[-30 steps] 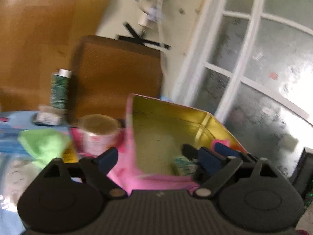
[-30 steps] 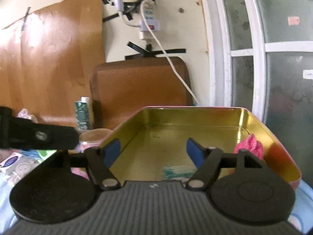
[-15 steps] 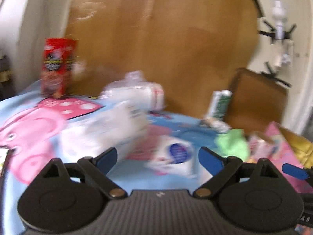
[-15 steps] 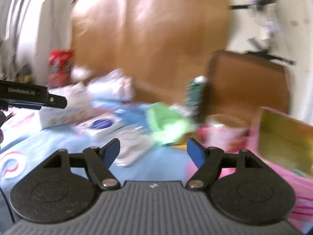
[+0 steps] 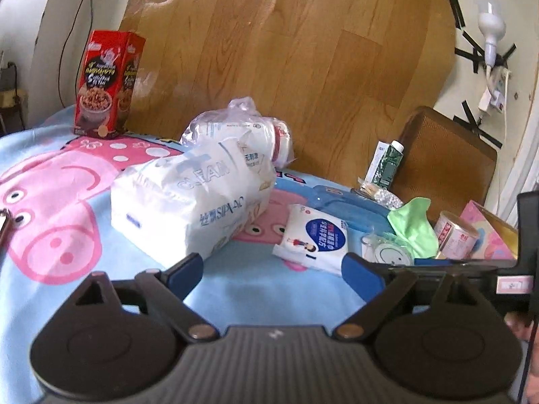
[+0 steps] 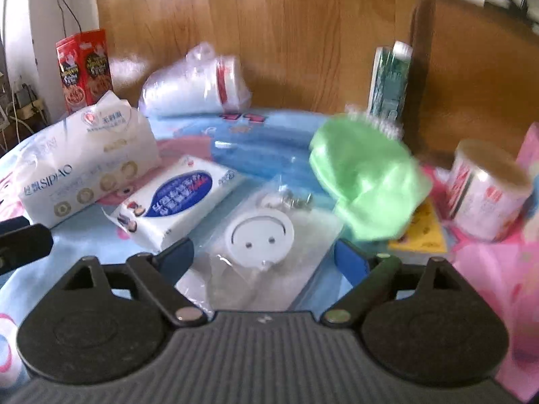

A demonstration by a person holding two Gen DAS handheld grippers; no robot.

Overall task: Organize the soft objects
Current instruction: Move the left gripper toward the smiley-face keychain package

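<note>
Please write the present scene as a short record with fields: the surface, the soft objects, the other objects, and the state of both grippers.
surface: blue cartoon-print cloth
soft objects: large tissue pack; small tissue pack; green cloth
other objects: red box standing at the back; bagged smiley-face item; can; green carton; pink tin at right
left gripper: open, holds nothing
right gripper: open, holds nothing, above the bagged smiley-face item
</note>
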